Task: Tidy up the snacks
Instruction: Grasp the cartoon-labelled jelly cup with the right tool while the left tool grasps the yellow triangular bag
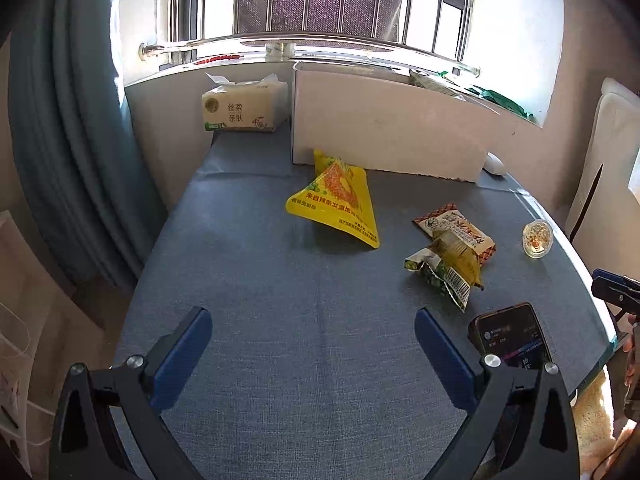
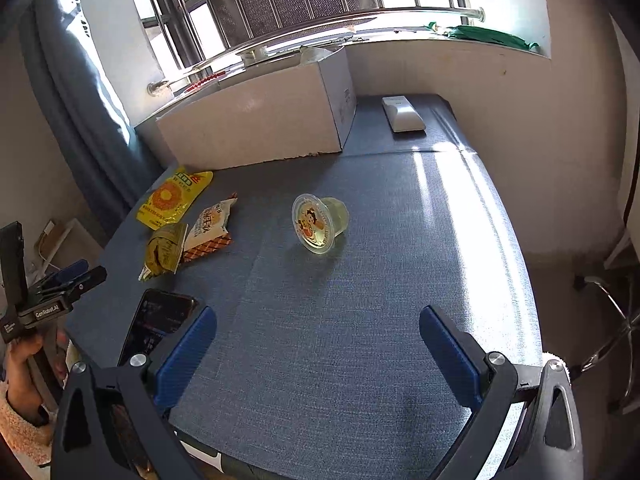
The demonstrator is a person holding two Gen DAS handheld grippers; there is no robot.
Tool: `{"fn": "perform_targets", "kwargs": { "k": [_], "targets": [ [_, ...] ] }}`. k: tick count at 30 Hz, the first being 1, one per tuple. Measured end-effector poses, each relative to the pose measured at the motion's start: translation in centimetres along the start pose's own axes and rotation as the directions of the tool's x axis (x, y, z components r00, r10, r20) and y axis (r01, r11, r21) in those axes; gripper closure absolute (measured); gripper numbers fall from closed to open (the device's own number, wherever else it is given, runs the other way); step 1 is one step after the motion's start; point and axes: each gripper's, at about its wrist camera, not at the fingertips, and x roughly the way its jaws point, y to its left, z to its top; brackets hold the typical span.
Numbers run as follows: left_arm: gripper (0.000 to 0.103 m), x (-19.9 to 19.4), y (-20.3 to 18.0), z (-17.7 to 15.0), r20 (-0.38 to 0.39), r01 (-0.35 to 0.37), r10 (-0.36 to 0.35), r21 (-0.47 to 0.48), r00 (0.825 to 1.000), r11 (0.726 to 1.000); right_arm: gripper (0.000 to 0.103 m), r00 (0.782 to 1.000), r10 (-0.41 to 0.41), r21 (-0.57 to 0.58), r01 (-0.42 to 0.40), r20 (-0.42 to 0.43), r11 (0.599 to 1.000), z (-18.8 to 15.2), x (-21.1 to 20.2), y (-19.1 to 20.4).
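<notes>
With both our left gripper [image 1: 314, 332] and right gripper [image 2: 318, 330] held wide and empty, the clear, tipped-over plastic jelly cup [image 2: 319, 222] lay far ahead of the right jaws, foil lid facing us, on the blue-grey table [image 2: 360, 340].

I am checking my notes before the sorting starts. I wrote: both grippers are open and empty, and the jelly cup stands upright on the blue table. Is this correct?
Not quite. The jelly cup lies tipped on its side on the blue table, its printed lid facing the camera, as the right wrist view shows. The left gripper and right gripper are indeed open and empty.
</notes>
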Motion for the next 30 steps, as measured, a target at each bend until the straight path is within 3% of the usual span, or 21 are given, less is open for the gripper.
{"fn": "perform_targets", "kwargs": {
  "k": [11, 18, 30],
  "targets": [
    [0.0, -1.7, -0.4, 0.6, 0.05, 0.053, -0.052, -0.017, 0.997, 0.998, 0.0, 1.0, 0.01, -0.063, -0.01, 0.002, 0.998, 1.9, 1.3, 1.3],
    [0.0, -2.7, 0.0, 0.8, 0.075, 0.054, -0.052, -0.026, 0.996, 0.998, 0.0, 1.0, 0.025, -0.088, -0.025, -0.008, 0.996, 4.0, 3.2, 1.7],
    [0.0, -3.0, 0.2, 0.7, 0.081, 0.049, -0.046, -0.026, 0.996, 0.998, 0.0, 0.998, 0.012, -0.1, -0.018, -0.062, 0.995, 3.9, 5.6, 1.6]
  ]
}}
